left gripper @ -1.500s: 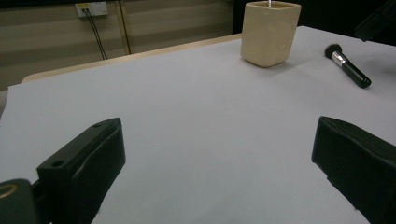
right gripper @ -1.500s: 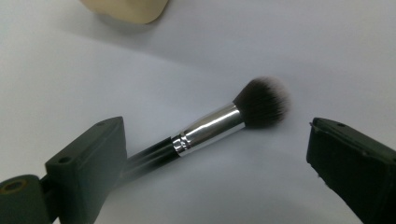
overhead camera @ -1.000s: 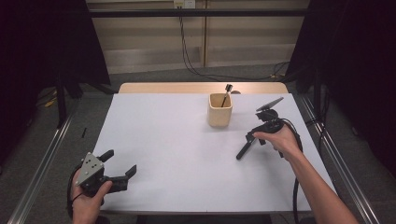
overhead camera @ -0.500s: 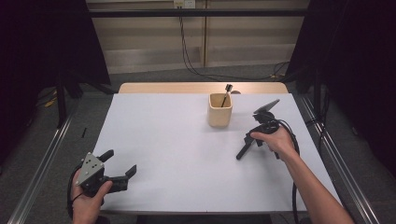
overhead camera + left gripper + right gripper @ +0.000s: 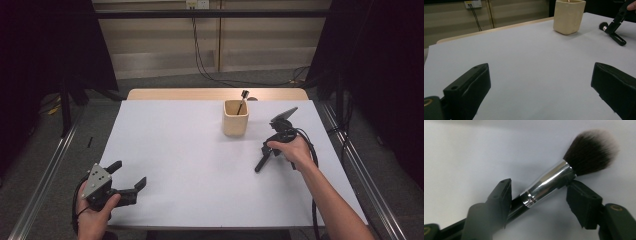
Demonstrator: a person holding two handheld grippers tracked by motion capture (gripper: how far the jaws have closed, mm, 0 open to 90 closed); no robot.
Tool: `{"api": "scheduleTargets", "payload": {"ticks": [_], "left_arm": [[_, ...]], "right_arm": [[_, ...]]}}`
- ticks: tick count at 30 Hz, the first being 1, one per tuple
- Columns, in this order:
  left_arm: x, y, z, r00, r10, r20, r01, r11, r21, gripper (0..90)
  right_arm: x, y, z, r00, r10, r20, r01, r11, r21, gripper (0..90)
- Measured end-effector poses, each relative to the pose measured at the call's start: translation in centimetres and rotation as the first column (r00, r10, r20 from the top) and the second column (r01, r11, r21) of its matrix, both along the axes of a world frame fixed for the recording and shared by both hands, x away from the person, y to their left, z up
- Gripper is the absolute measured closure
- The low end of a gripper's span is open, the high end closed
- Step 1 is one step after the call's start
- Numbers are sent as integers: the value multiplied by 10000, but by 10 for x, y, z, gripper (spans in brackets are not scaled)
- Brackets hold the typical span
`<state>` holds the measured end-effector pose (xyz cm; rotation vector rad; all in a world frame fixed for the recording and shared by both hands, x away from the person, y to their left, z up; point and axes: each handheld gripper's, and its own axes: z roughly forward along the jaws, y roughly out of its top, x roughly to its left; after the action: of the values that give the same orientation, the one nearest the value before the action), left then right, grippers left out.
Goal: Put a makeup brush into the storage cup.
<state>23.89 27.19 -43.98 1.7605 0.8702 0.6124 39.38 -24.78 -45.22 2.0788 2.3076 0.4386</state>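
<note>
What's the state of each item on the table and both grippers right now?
Makeup brush: lying on the table, between the right gripper's jaws, not yet clamped.
Right gripper: open, jaws either side of the brush's metal ferrule.
Left gripper: open, empty, held near the table's front edge.
Holder cup: upright, with one dark-tipped tool standing in it.
Table: covered with white sheet.

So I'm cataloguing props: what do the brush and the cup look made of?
The makeup brush has a glossy black handle, likely plastic or lacquered wood, a mirror-bright metal ferrule, and soft dark bristles with pale tips. The cup looks like matte cream ceramic or pale wood; its even, dull surface leaves that open.
</note>
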Motion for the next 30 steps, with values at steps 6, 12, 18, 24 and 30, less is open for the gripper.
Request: {"api": "scheduleTargets", "payload": {"ticks": [6, 12, 18, 24, 30], "left_arm": [[0, 0, 0, 10000, -36, 0, 36, 10000, -25, 26], [1, -1, 0, 10000, -91, -18, 91, 9999, 44, 26], [1, -1, 0, 9999, -103, -9, 103, 9999, 74, 26], [1, -1, 0, 10000, -83, -23, 83, 9999, 70, 26], [2, 0, 0, 10000, -72, -4, 72, 10000, 45, 26]], "right_arm": [[2, 0, 1, 9999, -42, -159, 36, 9994, -358, 510], [3, -1, 1, 9997, 201, -167, -212, 9977, -647, 583], [5, -5, 1, 9995, 155, -289, -176, 9972, -726, 708], [4, -8, 1, 9988, 437, -204, -450, 9965, -699, 729], [3, -8, 1, 9983, 588, -48, -590, 9954, -750, 732]]}}
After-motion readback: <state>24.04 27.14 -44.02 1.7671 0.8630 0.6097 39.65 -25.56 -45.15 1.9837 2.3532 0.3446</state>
